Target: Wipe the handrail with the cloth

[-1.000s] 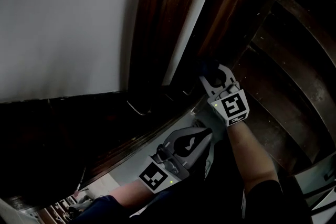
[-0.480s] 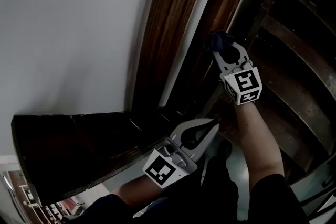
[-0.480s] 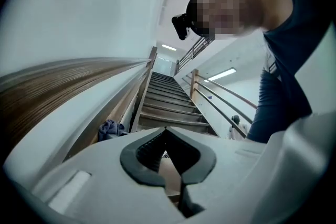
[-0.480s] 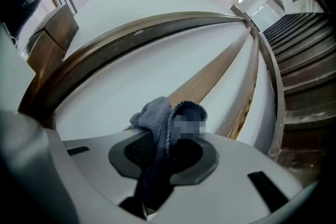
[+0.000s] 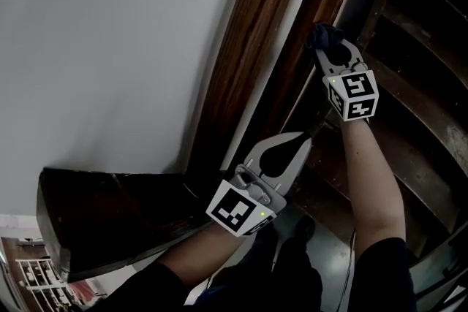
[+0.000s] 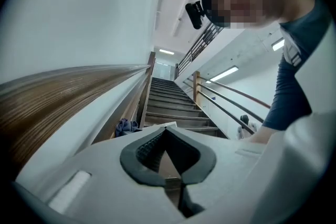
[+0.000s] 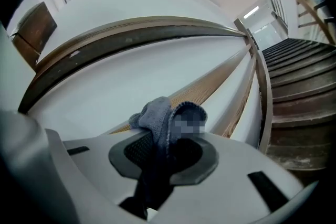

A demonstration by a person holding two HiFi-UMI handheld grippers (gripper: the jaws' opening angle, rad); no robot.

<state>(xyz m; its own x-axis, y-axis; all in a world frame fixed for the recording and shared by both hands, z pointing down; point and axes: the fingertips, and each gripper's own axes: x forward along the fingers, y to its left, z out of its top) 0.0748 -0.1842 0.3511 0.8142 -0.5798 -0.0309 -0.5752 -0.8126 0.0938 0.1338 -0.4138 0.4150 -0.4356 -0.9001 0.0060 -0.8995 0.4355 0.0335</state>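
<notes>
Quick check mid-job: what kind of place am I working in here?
Most likely an indoor stairwell, perhaps in a public building. Dark steps climb ahead, a wooden handrail runs up along the white wall, and strip lights glow on the ceiling.

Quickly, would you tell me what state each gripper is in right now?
Left gripper: closed, nothing between its jaws.
Right gripper: closed on the cloth.

Grey left tongs (image 5: 302, 141); grey right tongs (image 5: 328, 47); black-white marker cubes (image 5: 238, 208); navy sleeves (image 6: 294, 92).
</notes>
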